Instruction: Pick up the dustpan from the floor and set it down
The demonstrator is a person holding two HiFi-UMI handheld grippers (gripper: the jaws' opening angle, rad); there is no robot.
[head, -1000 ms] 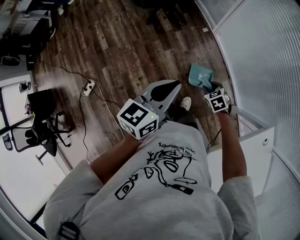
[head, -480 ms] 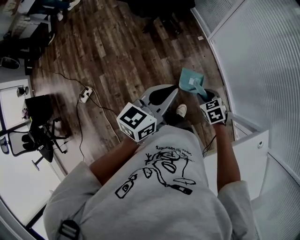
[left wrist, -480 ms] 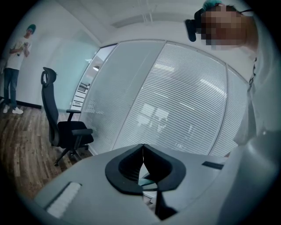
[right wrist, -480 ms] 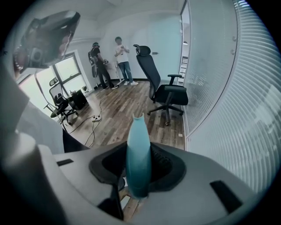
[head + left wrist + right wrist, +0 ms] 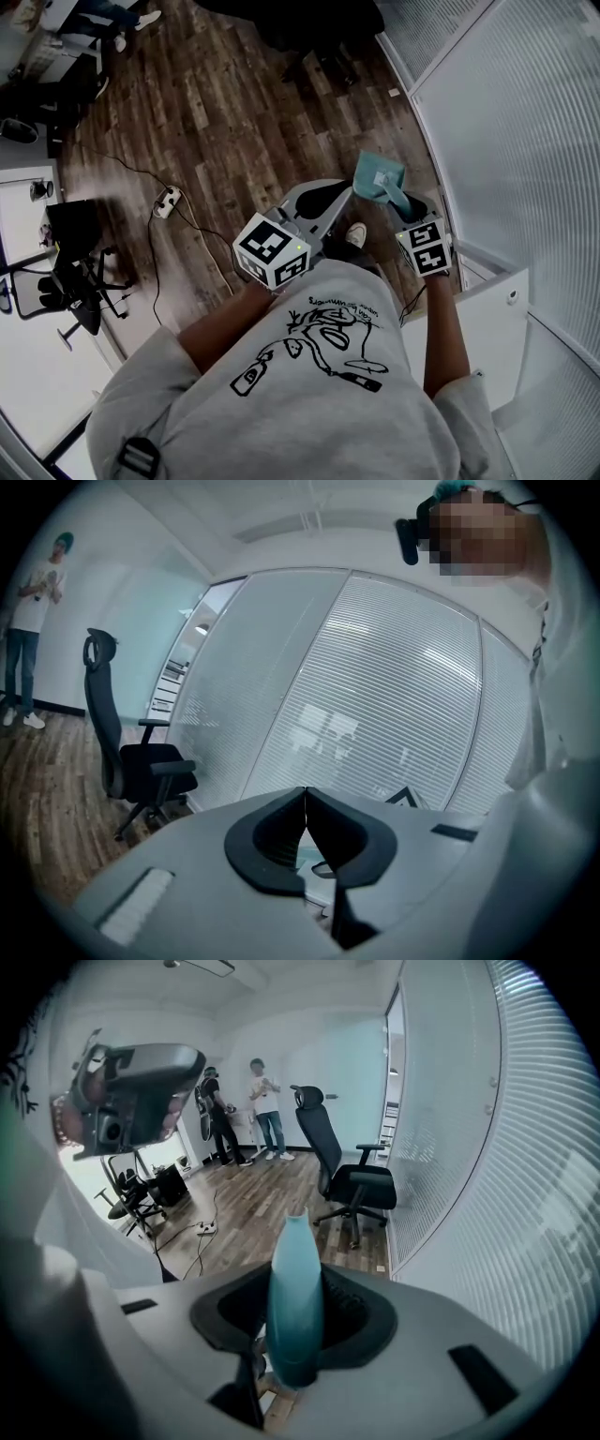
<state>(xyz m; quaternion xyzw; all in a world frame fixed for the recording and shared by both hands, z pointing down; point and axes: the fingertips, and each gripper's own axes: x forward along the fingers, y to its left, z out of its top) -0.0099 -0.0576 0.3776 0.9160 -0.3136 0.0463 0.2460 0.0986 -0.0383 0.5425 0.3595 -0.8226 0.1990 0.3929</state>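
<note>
A teal dustpan hangs above the wooden floor, held by its handle. My right gripper is shut on that handle, with the pan's scoop pointing away from me and downward. In the right gripper view the handle stands upright between the black pads of the right gripper. My left gripper is held in front of my chest, just left of the dustpan. The left gripper is shut with nothing in it.
A ribbed glass partition curves along the right, with a white cabinet at its foot. A power strip with cable lies on the floor. A black office chair stands by the glass, and two persons stand far off.
My right gripper has lifted the dustpan up from the floor, closer to the head camera. The left gripper has stayed almost where it was.
</note>
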